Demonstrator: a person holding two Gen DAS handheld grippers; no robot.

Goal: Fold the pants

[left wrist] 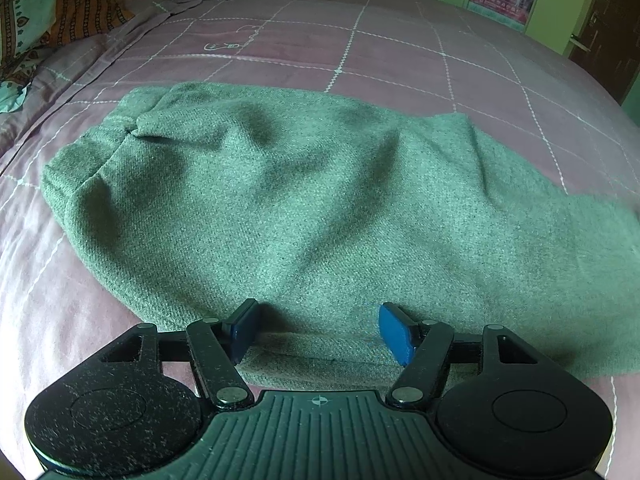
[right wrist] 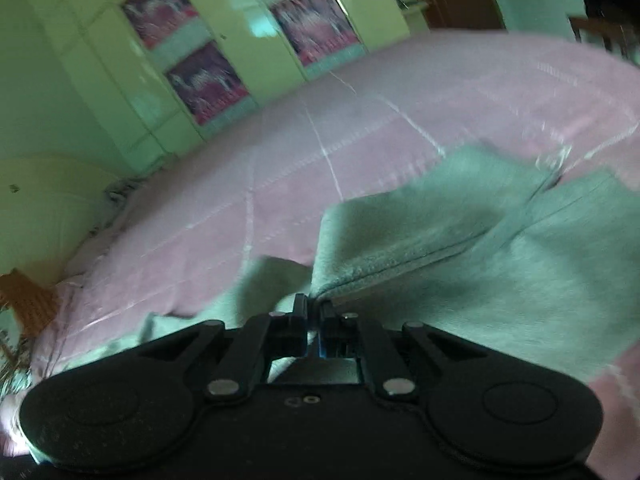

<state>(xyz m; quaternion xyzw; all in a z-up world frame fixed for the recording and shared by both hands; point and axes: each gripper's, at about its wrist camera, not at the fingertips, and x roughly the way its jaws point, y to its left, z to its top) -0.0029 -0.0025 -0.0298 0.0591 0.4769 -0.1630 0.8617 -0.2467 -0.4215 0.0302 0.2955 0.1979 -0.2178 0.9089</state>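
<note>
Grey-green pants [left wrist: 280, 200] lie spread across a pink bedspread [left wrist: 400, 52], with the waistband at the left in the left wrist view. My left gripper [left wrist: 320, 330] hovers over their near edge, its blue pads [left wrist: 394, 334] wide apart and pressing on nothing, so it is open. In the blurred right wrist view, my right gripper [right wrist: 315, 312] is shut, its jaws pinched on a raised fold of the pants [right wrist: 480, 260]. That fold runs from the fingertips up to the right. More of the cloth trails to the lower left.
An orange patterned cloth [left wrist: 48, 20] is heaped at the bed's far left. Pale green wardrobe doors with posters [right wrist: 200, 60] stand behind the bed [right wrist: 240, 200]. A brown door [left wrist: 608, 28] is at the far right. Bare bedspread surrounds the pants.
</note>
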